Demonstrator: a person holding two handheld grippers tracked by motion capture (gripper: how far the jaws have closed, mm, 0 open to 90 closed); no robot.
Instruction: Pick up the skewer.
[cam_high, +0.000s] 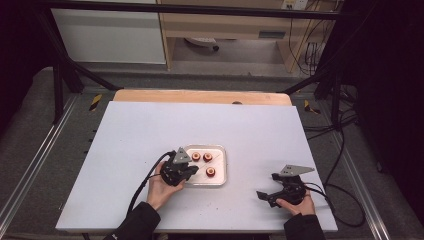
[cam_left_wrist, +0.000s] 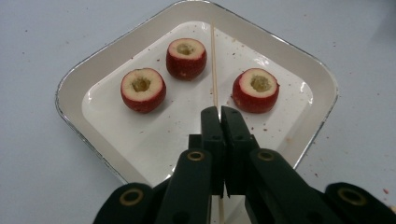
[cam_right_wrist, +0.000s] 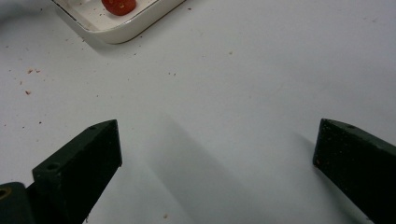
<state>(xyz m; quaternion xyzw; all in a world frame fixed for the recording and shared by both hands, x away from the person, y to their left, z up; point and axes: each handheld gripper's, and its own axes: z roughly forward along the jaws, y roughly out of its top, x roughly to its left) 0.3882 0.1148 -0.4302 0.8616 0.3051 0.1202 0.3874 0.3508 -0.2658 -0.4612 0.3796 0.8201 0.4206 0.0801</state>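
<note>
Because a thin wooden skewer (cam_left_wrist: 215, 65) is pinched between the closed jaws of the left tool (cam_left_wrist: 220, 111), its free length is pointed out over the white tray (cam_left_wrist: 74, 81), passing between the fruit pieces, as if one of them is meant to be speared. It is held near its lower end, judged so that most of the stick is left clear for threading. On the tray, three cored red fruit pieces are counted: one at the near left (cam_left_wrist: 143, 90), one farther back just left of the skewer (cam_left_wrist: 186, 58), and one right of the skewer (cam_left_wrist: 256, 90). All three are stood with the hollowed side up, which is judged to leave the red flanks open to the point. One skewer and one tray are counted. Well to the right of the tray, the right tool (cam_right_wrist: 217, 144) is rested low over the bare tabletop (cam_right_wrist: 243, 70) with its jaws spread wide and nothing between them, apparently kept in reserve. In the high view the left tool (cam_high: 179, 169) is seen at the tray's near left edge, the right tool (cam_high: 280, 192) well apart from it
</note>
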